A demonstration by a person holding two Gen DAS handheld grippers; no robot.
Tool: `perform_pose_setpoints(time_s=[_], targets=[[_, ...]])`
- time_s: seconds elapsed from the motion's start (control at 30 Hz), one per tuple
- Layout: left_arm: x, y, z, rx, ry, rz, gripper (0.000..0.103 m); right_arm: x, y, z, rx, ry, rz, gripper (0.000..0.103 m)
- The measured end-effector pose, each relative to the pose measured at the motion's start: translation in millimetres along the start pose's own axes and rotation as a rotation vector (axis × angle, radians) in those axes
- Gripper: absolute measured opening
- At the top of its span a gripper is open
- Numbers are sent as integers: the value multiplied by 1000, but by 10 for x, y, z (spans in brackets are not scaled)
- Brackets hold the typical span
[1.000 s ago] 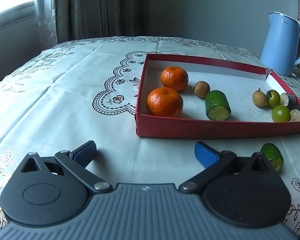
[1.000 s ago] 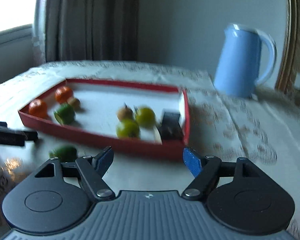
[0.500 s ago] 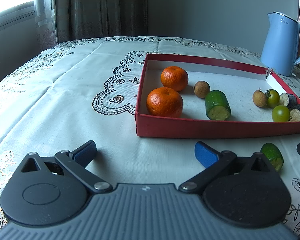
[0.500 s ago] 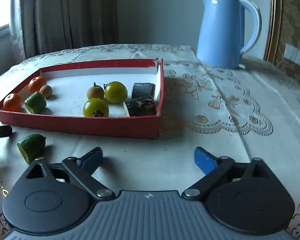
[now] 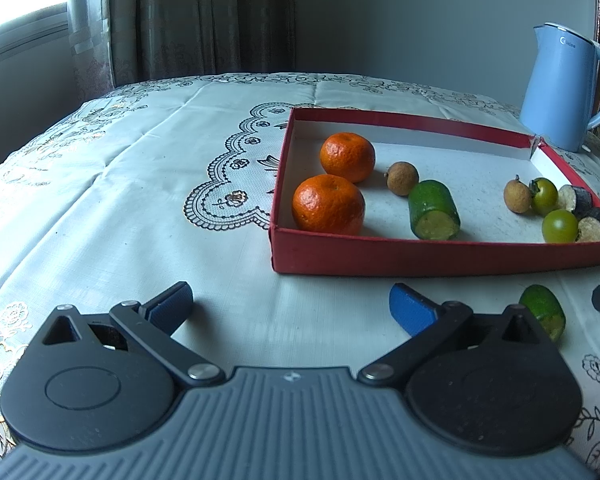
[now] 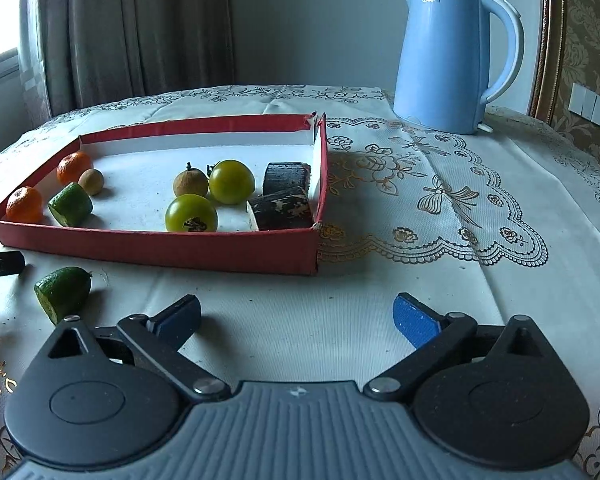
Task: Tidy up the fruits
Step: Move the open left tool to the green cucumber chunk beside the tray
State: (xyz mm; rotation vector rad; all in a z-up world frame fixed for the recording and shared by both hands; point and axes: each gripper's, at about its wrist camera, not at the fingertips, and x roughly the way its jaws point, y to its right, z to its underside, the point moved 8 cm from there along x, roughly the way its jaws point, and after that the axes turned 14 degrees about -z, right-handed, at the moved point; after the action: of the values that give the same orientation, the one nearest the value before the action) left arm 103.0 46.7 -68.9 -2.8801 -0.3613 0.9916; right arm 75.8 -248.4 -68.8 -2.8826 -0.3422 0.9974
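Note:
A red box holds two oranges, two brown longans, a green cut piece, two green tomatoes and two dark cut pieces. A second green cut piece lies on the tablecloth in front of the box. My left gripper is open and empty, left of that piece. My right gripper is open and empty, to its right.
A blue kettle stands behind the box on the right. A lace-patterned cloth covers the table. Curtains and a window are at the back left. A wall with switches is at the right.
The right gripper's view swung to the right and settled; the box now sits more to its left. The left gripper has not moved.

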Motion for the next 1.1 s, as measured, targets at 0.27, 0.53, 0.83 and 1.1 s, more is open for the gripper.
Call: perform_pose_setpoints(time_s=[0.27, 0.53, 0.83, 1.1], targets=[[-255, 187, 37, 43, 28, 118, 103, -2, 1, 1, 0, 0, 0, 103], [-513, 511, -8, 59, 66, 249, 103, -3, 3, 2, 0, 0, 0, 103], [-404, 866, 85, 129, 3, 274, 95, -3, 2, 2, 0, 0, 0, 103], [-488, 991, 102, 158, 32, 319, 57, -3, 3, 2, 0, 0, 0, 103]])
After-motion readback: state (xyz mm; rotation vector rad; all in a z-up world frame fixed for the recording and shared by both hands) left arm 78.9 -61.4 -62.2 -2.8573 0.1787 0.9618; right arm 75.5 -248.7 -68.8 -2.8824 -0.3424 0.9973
